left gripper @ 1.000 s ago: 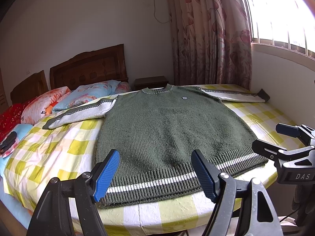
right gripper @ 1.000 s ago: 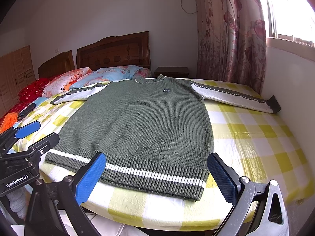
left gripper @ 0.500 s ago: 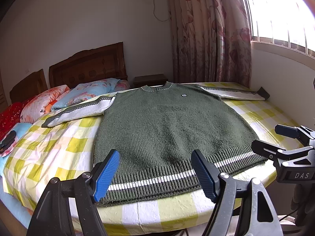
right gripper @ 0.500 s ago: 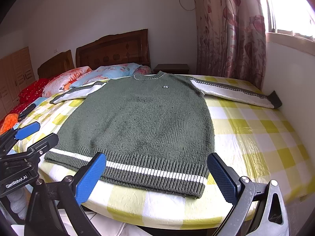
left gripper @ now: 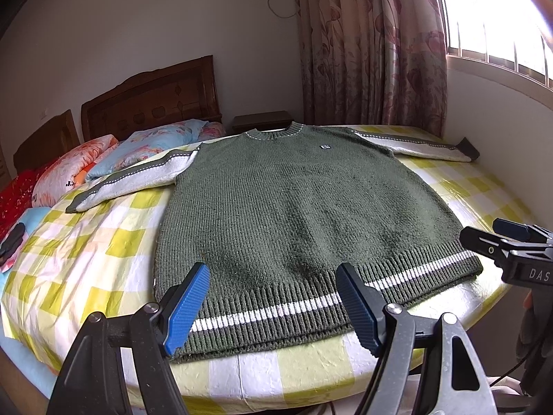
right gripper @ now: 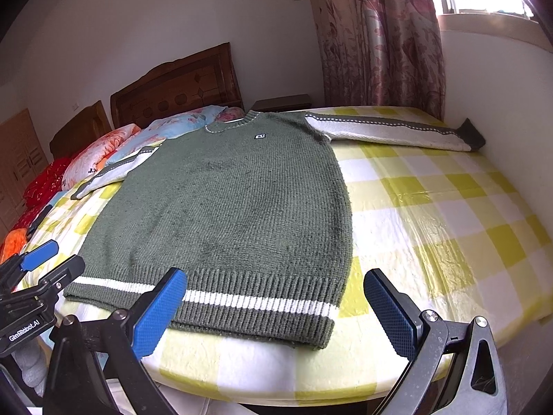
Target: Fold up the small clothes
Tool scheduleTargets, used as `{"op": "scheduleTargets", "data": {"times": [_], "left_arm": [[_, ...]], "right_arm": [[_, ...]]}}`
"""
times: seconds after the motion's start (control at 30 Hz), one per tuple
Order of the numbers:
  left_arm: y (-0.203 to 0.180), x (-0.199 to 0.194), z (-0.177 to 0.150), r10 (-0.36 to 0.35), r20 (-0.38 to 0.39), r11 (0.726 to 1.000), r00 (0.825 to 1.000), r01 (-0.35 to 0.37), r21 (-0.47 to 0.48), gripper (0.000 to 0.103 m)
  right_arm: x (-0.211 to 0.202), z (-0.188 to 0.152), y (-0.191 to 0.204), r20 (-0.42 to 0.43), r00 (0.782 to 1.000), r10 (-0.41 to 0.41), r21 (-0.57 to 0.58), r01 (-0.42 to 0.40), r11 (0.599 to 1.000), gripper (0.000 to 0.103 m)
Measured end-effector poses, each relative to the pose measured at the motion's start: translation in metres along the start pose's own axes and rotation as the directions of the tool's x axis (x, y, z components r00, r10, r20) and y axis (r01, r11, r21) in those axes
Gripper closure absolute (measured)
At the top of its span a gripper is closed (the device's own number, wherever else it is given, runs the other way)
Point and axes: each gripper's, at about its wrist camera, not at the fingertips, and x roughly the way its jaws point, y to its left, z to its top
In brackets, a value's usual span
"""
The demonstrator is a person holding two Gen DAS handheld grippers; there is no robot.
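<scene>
A dark green knit sweater lies flat, front up, on the yellow checked bed, with both grey-white sleeves spread out sideways. It also shows in the right wrist view. Its white-striped hem faces me. My left gripper is open and empty, hovering over the hem's left half. My right gripper is open and empty, over the hem's right corner. Each gripper shows in the other's view: the right one and the left one.
Pillows and a wooden headboard lie at the far left. A white wall runs along the bed's right side, touching the right sleeve cuff. A curtain and a nightstand stand behind. A dark object lies at the left edge.
Both grippers have moved forward and slightly lower toward the sweater's hem. Their jaws stay open. The sweater has not moved.
</scene>
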Motion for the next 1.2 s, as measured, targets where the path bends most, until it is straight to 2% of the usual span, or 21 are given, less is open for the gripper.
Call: {"op": "scheduleTargets", "data": {"times": [0.13, 0.27, 0.33, 0.37, 0.5, 0.6, 0.63, 0.73, 0.83, 0.97, 1.03, 1.13, 1.17, 1.2], "left_arm": [[-0.005, 0.014, 0.017, -0.020, -0.022, 0.998, 1.000, 0.021, 0.053, 0.026], [-0.001, 0.049, 0.061, -0.064, -0.034, 0.996, 0.997, 0.065, 0.054, 0.026], [0.005, 0.079, 0.086, -0.073, -0.029, 0.997, 0.997, 0.074, 0.031, 0.026], [0.008, 0.096, 0.098, -0.069, -0.030, 0.997, 0.997, 0.069, 0.023, 0.026], [0.015, 0.181, 0.129, -0.010, -0.123, 1.000, 0.992, 0.011, 0.007, 0.027], [0.021, 0.223, 0.136, 0.020, -0.175, 1.000, 0.984, -0.022, -0.010, 0.036], [0.026, 0.232, 0.136, 0.015, -0.188, 0.999, 0.982, -0.021, -0.032, 0.036], [0.037, 0.249, 0.130, -0.020, -0.231, 0.995, 0.973, -0.004, -0.103, 0.036], [0.043, 0.251, 0.127, -0.051, -0.224, 0.990, 0.973, 0.020, -0.137, 0.035], [0.038, 0.256, 0.125, -0.044, -0.239, 0.995, 0.970, 0.020, -0.100, 0.017], [0.039, 0.258, 0.126, -0.046, -0.249, 0.993, 0.968, 0.018, -0.113, 0.014], [0.038, 0.263, 0.131, -0.070, -0.275, 0.990, 0.959, 0.034, -0.136, 0.006], [0.037, 0.265, 0.133, -0.085, -0.287, 0.990, 0.954, 0.048, -0.135, 0.000], [0.035, 0.267, 0.134, -0.080, -0.297, 0.991, 0.952, 0.045, -0.125, 0.000]], "right_arm": [[0.008, 0.014, -0.021, 0.005, 1.000, -0.019, 0.033, 0.019, 0.999, 0.000], [0.030, 0.048, -0.075, -0.019, 1.000, -0.025, 0.168, 0.028, 0.985, 0.000], [0.045, 0.069, -0.112, -0.041, 0.998, -0.048, 0.264, 0.057, 0.963, 0.000], [0.052, 0.077, -0.131, -0.035, 0.999, -0.037, 0.312, 0.046, 0.949, 0.000], [0.092, 0.105, -0.201, -0.061, 0.998, -0.032, 0.484, 0.058, 0.873, 0.000], [0.122, 0.118, -0.242, -0.073, 0.997, -0.034, 0.576, 0.070, 0.815, 0.000], [0.127, 0.126, -0.249, -0.050, 0.997, -0.057, 0.574, 0.075, 0.815, 0.000], [0.148, 0.150, -0.272, -0.051, 0.993, -0.107, 0.585, 0.116, 0.803, 0.000], [0.169, 0.172, -0.290, -0.026, 0.991, -0.128, 0.602, 0.118, 0.790, 0.000], [0.192, 0.194, -0.299, -0.029, 0.982, -0.189, 0.595, 0.169, 0.785, 0.000], [0.198, 0.195, -0.302, -0.048, 0.979, -0.198, 0.603, 0.186, 0.775, 0.000], [0.199, 0.185, -0.315, -0.012, 0.993, -0.118, 0.664, 0.096, 0.741, 0.000], [0.199, 0.181, -0.319, 0.001, 0.995, -0.100, 0.683, 0.072, 0.727, 0.000], [0.198, 0.179, -0.322, 0.018, 0.996, -0.090, 0.696, 0.053, 0.716, 0.000]]}}
